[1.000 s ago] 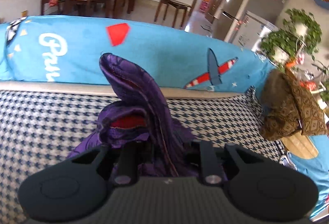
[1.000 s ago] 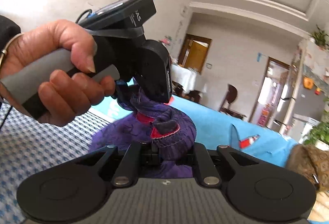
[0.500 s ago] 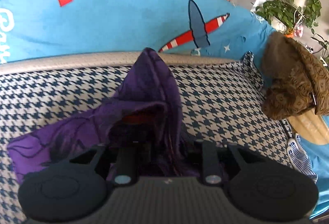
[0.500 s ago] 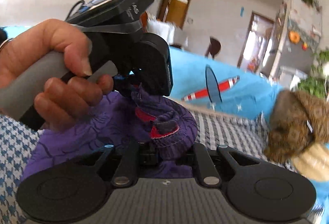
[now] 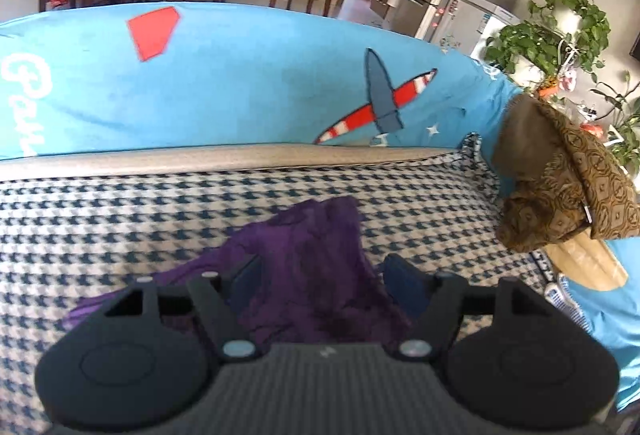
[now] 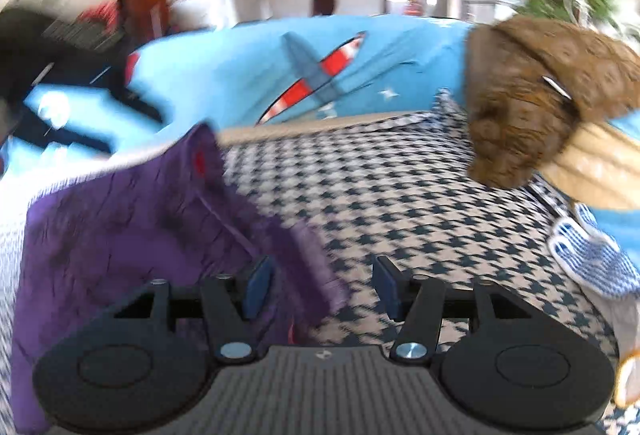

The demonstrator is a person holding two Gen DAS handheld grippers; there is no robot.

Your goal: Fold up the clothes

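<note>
1. One purple garment [image 5: 304, 255], lying on the houndstooth sofa seat [image 5: 120, 211]. One brown patterned cloth [image 5: 560, 179] is bunched off to the right of both claws, one blue cover [image 5: 248, 83] hangs behind.
2. Left gripper [image 5: 318, 275]: jaws spread wide, let go. The purple fabric sits in the gap between its fingers, not pinched.
3. Right gripper [image 6: 320, 289]: also wide apart, gripping nothing. The garment's edge runs past its left finger [image 6: 258, 285]; bare seat is ahead of the right one.
4. Right wrist view is motion-blurred, so the background and the dark shape at far left are hard to make out. Both gripper bodies cover the near part of the garment.
</note>
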